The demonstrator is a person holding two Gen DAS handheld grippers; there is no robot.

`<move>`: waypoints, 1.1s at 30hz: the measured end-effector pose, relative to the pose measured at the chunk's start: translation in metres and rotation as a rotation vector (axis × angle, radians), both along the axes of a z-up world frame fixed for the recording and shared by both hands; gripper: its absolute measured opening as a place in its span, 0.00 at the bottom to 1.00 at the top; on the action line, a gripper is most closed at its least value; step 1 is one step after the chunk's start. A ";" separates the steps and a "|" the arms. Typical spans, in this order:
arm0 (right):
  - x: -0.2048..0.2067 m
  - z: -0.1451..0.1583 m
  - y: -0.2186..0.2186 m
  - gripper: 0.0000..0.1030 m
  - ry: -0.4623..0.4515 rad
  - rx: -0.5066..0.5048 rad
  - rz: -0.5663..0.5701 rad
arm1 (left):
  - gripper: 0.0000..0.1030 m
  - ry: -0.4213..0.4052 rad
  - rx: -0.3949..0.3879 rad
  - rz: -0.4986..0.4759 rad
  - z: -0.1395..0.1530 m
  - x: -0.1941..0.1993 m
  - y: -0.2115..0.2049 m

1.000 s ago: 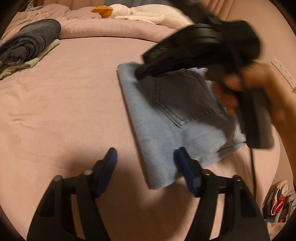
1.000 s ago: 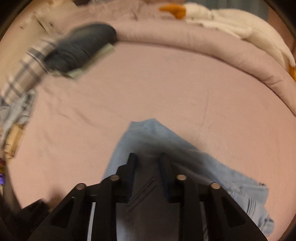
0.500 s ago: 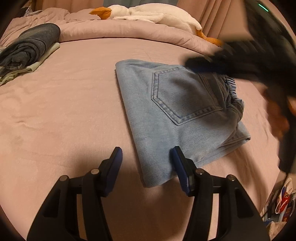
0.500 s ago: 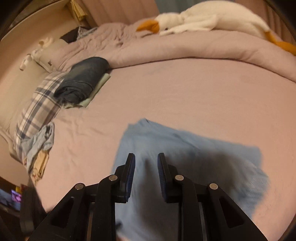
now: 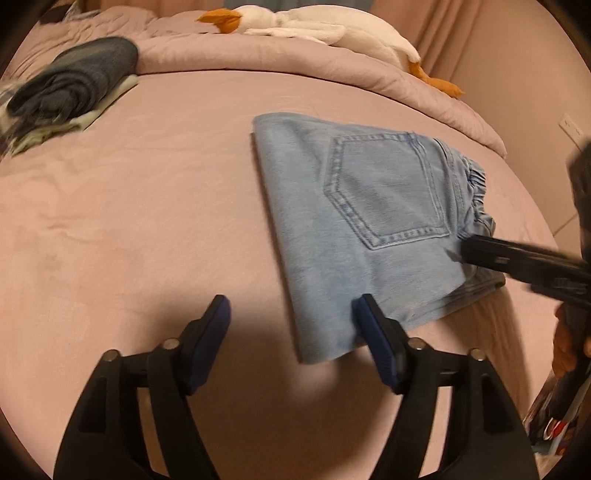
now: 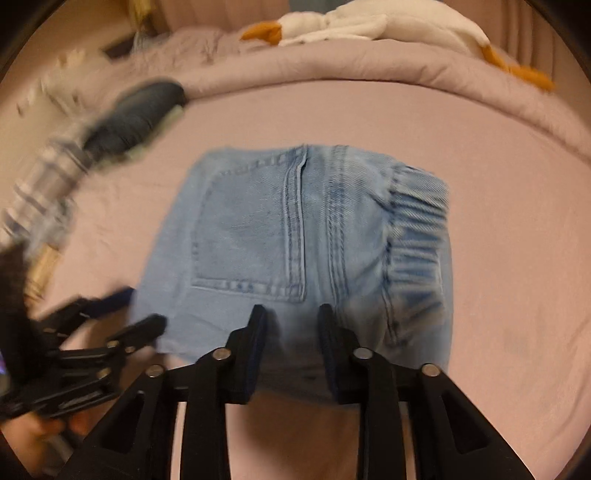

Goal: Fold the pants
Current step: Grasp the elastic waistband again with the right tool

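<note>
Light blue denim pants [image 5: 369, 221] lie folded into a compact rectangle on the pink bed, back pocket up, elastic waistband at the right; they also show in the right wrist view [image 6: 295, 240]. My left gripper [image 5: 291, 317] is open and empty, just above the bed at the fold's near left corner. My right gripper [image 6: 291, 317] is partly open and empty, hovering over the near edge of the pants. It shows as a dark blurred bar in the left wrist view [image 5: 517, 262]. The left gripper shows at the lower left of the right wrist view [image 6: 122, 314].
A dark rolled garment on a pale green cloth [image 5: 74, 85] lies at the far left of the bed [image 5: 147, 221]. A white plush goose [image 5: 314, 29] rests on the rolled duvet at the back. Plaid fabric [image 6: 44, 177] lies left. The bed edge drops at the right.
My right gripper has swung from above the pants down to their near right edge and opened slightly. My left gripper stayed open at the near corner. The pants have not moved.
</note>
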State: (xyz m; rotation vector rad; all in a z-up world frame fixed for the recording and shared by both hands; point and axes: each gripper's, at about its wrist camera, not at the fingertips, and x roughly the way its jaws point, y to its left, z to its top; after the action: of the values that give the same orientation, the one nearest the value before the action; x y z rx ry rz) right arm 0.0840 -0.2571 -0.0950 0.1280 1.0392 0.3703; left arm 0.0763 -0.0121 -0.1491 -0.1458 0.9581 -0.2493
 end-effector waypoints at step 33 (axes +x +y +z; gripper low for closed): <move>0.036 -0.039 -0.072 0.80 0.090 0.372 -0.144 | 0.88 0.051 -0.118 -0.016 0.000 0.050 -0.010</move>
State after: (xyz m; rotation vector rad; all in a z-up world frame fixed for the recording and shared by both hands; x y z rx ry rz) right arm 0.1205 -0.3294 -0.1339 0.5543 1.0347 0.4266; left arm 0.1261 -0.0226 -0.1491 -0.2538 0.9961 -0.3185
